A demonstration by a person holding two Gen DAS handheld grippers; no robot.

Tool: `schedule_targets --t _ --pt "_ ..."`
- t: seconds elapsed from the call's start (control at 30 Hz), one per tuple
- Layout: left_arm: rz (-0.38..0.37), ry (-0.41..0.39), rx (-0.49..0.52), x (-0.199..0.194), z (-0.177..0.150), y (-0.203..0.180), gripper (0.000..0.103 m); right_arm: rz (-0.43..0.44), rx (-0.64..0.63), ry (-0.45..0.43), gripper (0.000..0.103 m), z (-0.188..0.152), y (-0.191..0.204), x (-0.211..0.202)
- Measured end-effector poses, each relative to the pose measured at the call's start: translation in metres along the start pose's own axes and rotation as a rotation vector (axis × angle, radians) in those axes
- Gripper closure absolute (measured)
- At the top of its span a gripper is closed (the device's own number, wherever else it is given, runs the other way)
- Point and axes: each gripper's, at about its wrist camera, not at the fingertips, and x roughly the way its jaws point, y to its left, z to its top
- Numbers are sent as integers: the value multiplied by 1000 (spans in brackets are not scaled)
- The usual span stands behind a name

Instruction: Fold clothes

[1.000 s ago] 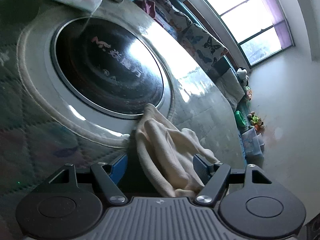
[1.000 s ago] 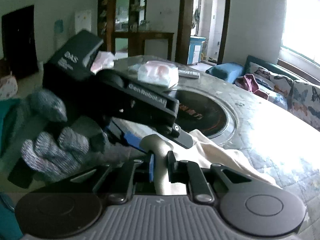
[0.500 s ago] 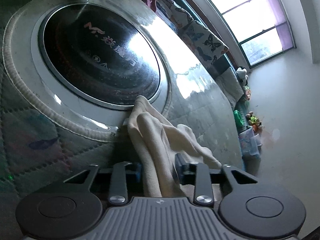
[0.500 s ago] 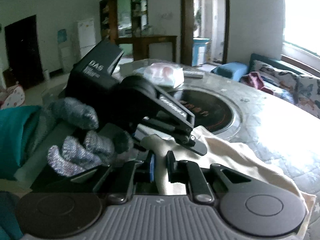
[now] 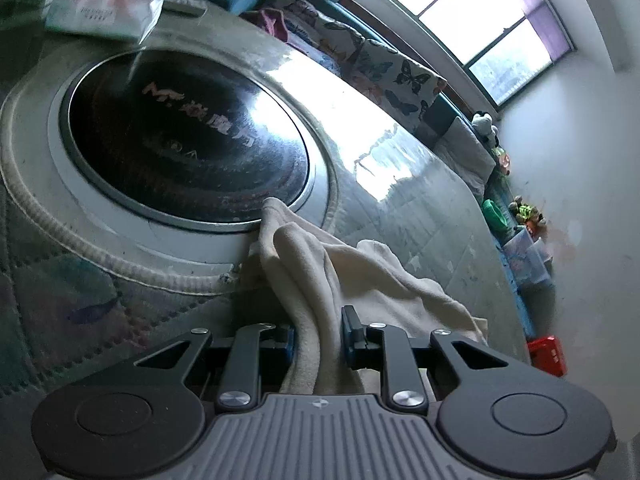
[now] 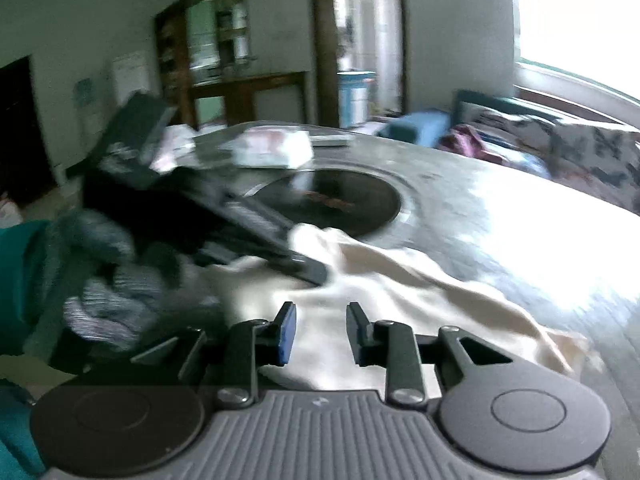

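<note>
A cream cloth [image 5: 340, 276] lies bunched on the round table, beside the black glass hotplate [image 5: 180, 144]. My left gripper [image 5: 318, 338] is shut on a thick fold of the cream cloth, which runs up between its blue-padded fingers. In the right wrist view the cloth [image 6: 360, 296] spreads flat below my right gripper [image 6: 322, 332], whose fingers stand parted with nothing between them. The left gripper [image 6: 304, 268] shows there too, held by a gloved hand, its tip on the cloth's left part. The right view is blurred.
A pack of tissues [image 5: 104, 0] and a remote lie at the table's far side. A butterfly-patterned sofa [image 5: 384, 68] with clothes runs along the window wall. Toys and boxes [image 5: 528, 248] sit on the floor on the right. The table [image 5: 420, 208] has a quilted, plastic-covered top.
My right gripper has let go of the cloth and opened, drawing back a little. My left gripper, open one second ago, closed on the cloth fold and still holds it.
</note>
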Motion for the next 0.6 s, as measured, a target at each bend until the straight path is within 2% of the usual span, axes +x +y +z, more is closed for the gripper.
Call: schedule_targets --t 0.3,0.4,0.6 --pt "47 -22 84 3 -4 -12 80 -200 172 -10 64 -20 -61 -12" --pt "59 -28 106 4 -5 -15 80 -241 228 -15 59 -29 -77 -15" --pt "76 -35 141 4 -6 -19 79 -280 320 -34 57 -42 -103 -18"
